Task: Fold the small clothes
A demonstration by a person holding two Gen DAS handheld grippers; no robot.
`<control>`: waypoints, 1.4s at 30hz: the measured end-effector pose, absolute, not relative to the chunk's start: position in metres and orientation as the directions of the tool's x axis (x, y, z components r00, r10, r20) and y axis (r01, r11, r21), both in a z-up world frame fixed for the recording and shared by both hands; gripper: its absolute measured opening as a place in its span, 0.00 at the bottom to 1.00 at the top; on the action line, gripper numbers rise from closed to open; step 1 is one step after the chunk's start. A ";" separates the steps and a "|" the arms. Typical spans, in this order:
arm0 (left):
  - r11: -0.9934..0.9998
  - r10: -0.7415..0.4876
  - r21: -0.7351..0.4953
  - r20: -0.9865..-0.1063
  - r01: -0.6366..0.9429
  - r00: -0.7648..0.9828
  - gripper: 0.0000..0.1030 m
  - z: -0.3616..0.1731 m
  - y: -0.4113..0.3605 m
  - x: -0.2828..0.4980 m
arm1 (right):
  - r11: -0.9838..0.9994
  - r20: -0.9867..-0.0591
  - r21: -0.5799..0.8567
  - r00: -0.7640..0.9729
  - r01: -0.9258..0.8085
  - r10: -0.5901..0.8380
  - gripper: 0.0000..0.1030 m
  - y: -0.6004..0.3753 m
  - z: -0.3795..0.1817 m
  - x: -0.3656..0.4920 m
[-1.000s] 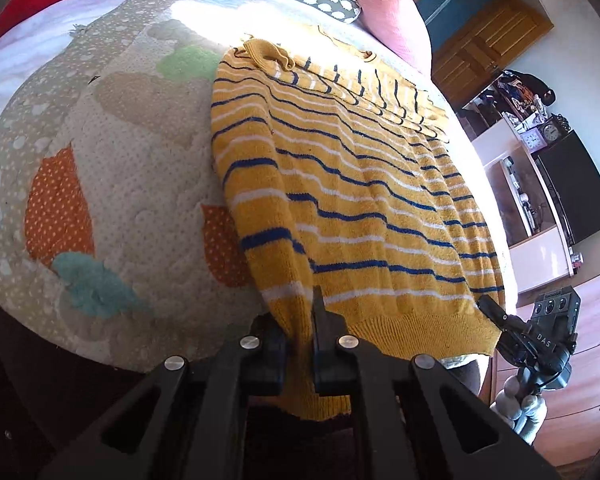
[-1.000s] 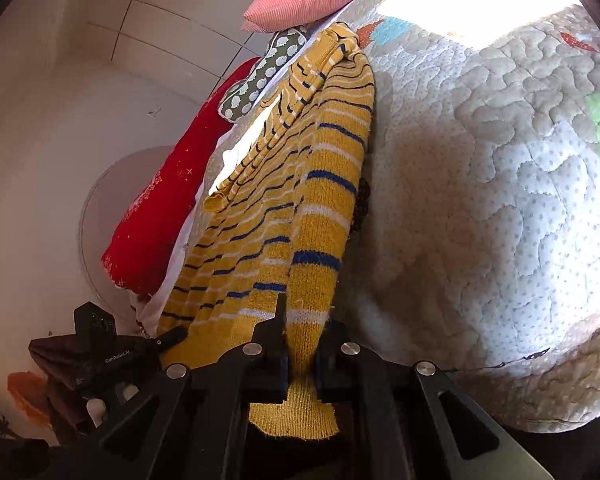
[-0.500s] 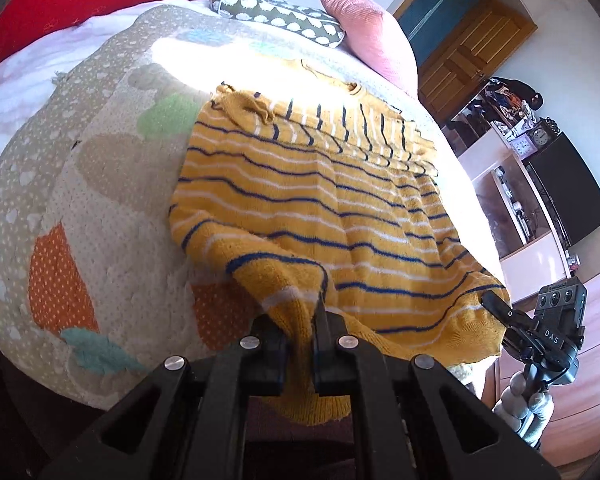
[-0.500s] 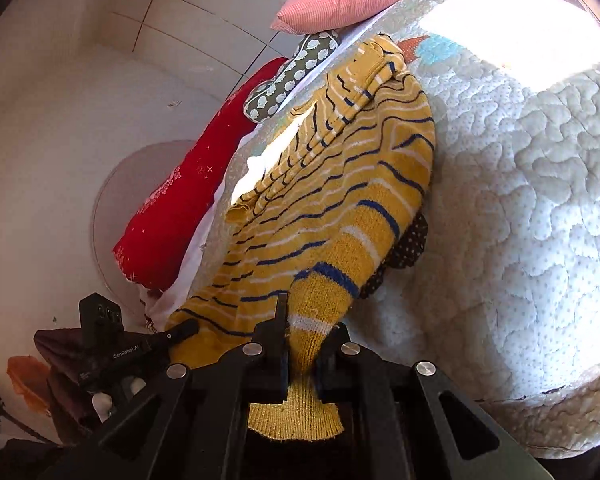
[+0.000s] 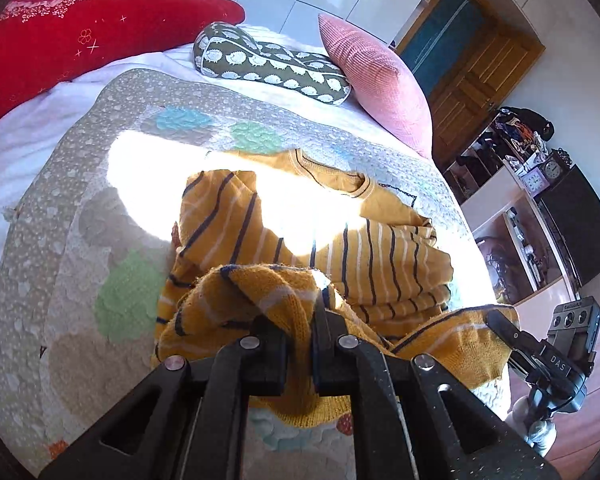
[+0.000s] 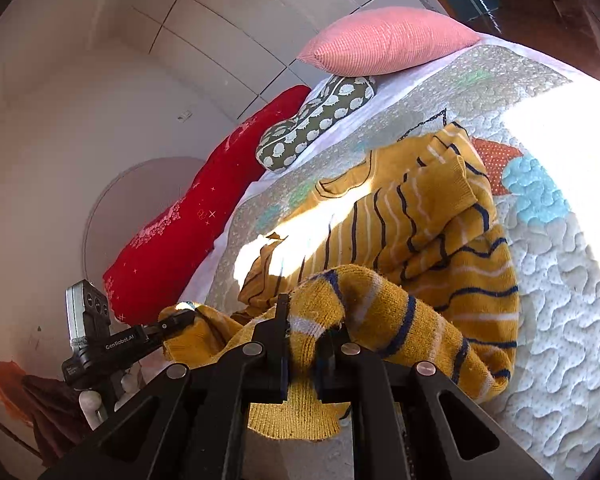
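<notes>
my left gripper [image 5: 300, 344] pinching sweater [image 5: 364, 256] hem | my right gripper [image 6: 302, 348] likewise | sweater bunched on quilt [image 5: 60, 240]

Harsh sun glare, fisheye-warped edges

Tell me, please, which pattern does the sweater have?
The sweater is mustard yellow with navy and white stripes, clearest in the left wrist view.
</notes>
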State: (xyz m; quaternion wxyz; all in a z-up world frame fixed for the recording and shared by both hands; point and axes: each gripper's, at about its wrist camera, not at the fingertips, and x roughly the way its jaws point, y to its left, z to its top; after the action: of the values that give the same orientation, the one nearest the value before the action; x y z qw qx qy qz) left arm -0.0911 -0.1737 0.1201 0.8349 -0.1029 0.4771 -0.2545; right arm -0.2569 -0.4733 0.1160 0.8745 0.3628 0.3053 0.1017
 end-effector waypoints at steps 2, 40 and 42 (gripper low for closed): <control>0.853 -0.517 -0.418 -0.753 0.312 0.407 0.08 0.117 -0.184 -0.068 | 0.708 -0.471 0.703 0.793 0.073 0.386 0.09 -0.485 0.117 -0.234; 0.881 -0.445 -0.314 -0.802 0.353 0.397 0.51 0.076 -0.212 0.025 | 0.843 -0.671 0.513 0.688 0.161 0.277 0.48 -0.507 0.084 -0.085; 0.868 -0.454 -0.316 -0.816 0.383 0.356 0.52 0.071 -0.233 0.033 | 0.838 -0.678 0.520 0.676 0.164 0.288 0.48 -0.503 0.079 -0.072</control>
State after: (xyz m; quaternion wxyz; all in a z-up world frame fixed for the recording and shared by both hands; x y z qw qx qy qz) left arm 0.0332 -0.2329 0.0712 0.8227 -0.0353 0.5071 -0.2545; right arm -0.0725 -0.5029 0.0793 0.8709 0.2820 0.4008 0.0357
